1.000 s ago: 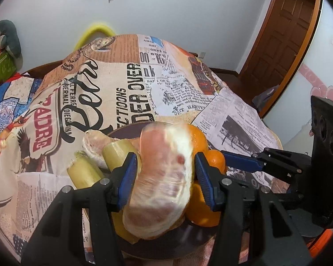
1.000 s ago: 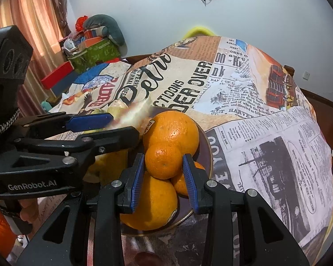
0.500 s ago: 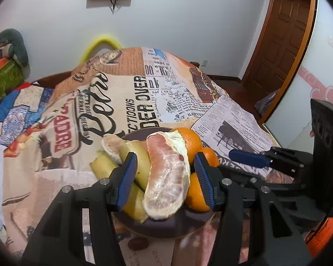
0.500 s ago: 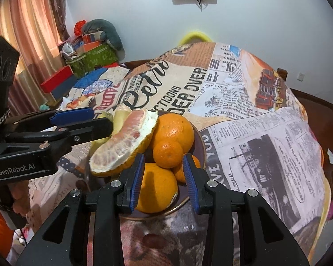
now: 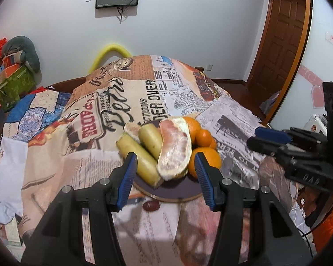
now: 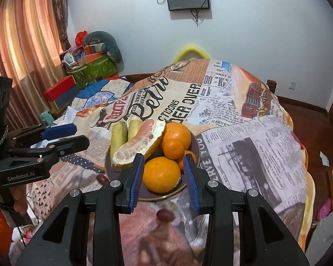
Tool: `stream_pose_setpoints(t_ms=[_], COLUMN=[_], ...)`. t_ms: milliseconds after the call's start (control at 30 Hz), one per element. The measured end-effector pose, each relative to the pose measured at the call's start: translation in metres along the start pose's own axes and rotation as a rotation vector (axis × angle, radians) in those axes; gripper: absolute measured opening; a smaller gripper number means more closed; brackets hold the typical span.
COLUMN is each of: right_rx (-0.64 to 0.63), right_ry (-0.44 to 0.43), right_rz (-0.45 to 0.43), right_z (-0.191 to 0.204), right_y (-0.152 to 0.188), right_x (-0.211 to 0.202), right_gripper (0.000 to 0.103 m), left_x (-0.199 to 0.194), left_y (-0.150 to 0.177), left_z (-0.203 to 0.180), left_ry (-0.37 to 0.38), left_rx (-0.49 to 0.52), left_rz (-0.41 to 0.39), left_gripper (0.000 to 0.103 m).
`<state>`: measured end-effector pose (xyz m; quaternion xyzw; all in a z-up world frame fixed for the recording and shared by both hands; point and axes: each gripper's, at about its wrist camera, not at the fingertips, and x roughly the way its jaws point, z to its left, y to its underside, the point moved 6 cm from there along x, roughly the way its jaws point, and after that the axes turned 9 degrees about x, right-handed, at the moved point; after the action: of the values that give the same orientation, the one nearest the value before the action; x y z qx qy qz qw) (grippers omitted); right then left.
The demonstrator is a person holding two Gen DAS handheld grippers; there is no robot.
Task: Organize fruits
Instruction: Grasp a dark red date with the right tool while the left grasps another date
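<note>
A dark plate (image 5: 179, 190) (image 6: 195, 143) on the newspaper-print cloth holds a peeled pomelo wedge (image 5: 175, 148) (image 6: 137, 144), two pale green-yellow sticks (image 5: 142, 155) (image 6: 118, 136), two big oranges (image 6: 162, 174) (image 5: 205, 159) and small mandarins (image 6: 173, 149). My left gripper (image 5: 165, 177) is open and empty, pulled back just short of the plate. My right gripper (image 6: 163, 174) is open and empty, above the plate's near edge. Each gripper shows in the other's view, the right (image 5: 268, 137) and the left (image 6: 62, 137).
Two dark red dates (image 6: 165, 215) (image 6: 102, 178) lie on the cloth by the plate's near rim; one shows in the left wrist view (image 5: 152, 206). Boxes and a green basket (image 6: 93, 68) stand at the far left. A door (image 5: 282, 33) is at the right.
My left gripper let go of the pomelo wedge, which now rests on the plate. Both grippers have drawn back and up from the plate, and both are open.
</note>
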<state>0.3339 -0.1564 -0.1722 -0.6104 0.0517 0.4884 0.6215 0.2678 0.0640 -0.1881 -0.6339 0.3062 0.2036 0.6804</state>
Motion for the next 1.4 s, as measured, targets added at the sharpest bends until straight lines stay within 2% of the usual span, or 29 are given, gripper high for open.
stream_pose_setpoints(t_ms=[200,533,800,867,1000,1133,1267,1400], right_rx=[0.015,0.057,0.057,0.055,0.048,0.042,0.031,0.043], right_ry=[0.025,0.051,0.053,0.050,0.046,0.041,0.046,0.030], right_rz=[0.022,0.161,0.220,0.227,0.218,0.213,0.205,0.207], right_z=[-0.005,-0.019,-0.021,-0.019,-0.018,-0.017,-0.015,-0.015], right_y=[0.019,0.070,0.085,0.086,0.085,0.085,0.086,0.084], right_x=[-0.004,0.026,0.049,0.053,0.054,0.055,0.055,0.054], right_gripper=[0.039,0.039,0.039,0.039,0.038,0.027,0.026,0.026], left_x=[-0.004,0.019,0.048,0.052,0.060,0.065,0.069,0.069], left_y=[0.028,0.080,0.097,0.096,0.093,0.089,0.088,0.087], left_z=[0.003,0.006,0.008,0.008,0.006,0.007,0.008,0.008], left_ry=[-0.010,0.015,0.032,0.033,0.024,0.019,0.011,0.012], left_rx=[-0.011,-0.044,-0.062,-0.057,-0.039,-0.036,-0.039,-0.038], left_rz=[0.045,0.148,0.192,0.194,0.190,0.188,0.183,0.180], left_gripper=[0.054,0.054,0.053,0.048,0.045,0.035,0.025,0.022])
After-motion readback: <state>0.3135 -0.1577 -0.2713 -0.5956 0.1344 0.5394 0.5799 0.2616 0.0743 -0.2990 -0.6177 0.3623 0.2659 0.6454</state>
